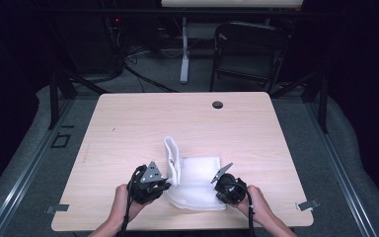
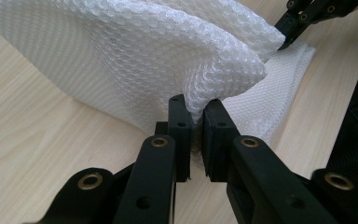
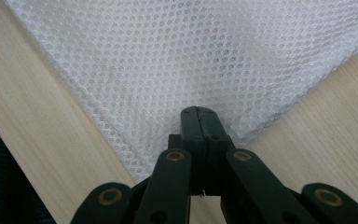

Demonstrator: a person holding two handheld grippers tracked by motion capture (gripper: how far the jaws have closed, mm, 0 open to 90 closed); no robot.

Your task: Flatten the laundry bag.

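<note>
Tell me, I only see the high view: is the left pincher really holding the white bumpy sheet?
Observer: Yes. In the left gripper view, the left gripper pinches a bunched fold of the bubble wrap.
Operator: And the other pincher?
Observer: The right gripper has its jaws pressed together at the wrap's corner; whether wrap sits between them, I cannot tell.
Operator: Is the sheet flat?
Observer: Not on the left: that fold is lifted off the table, with a flat layer lying underneath.
</note>
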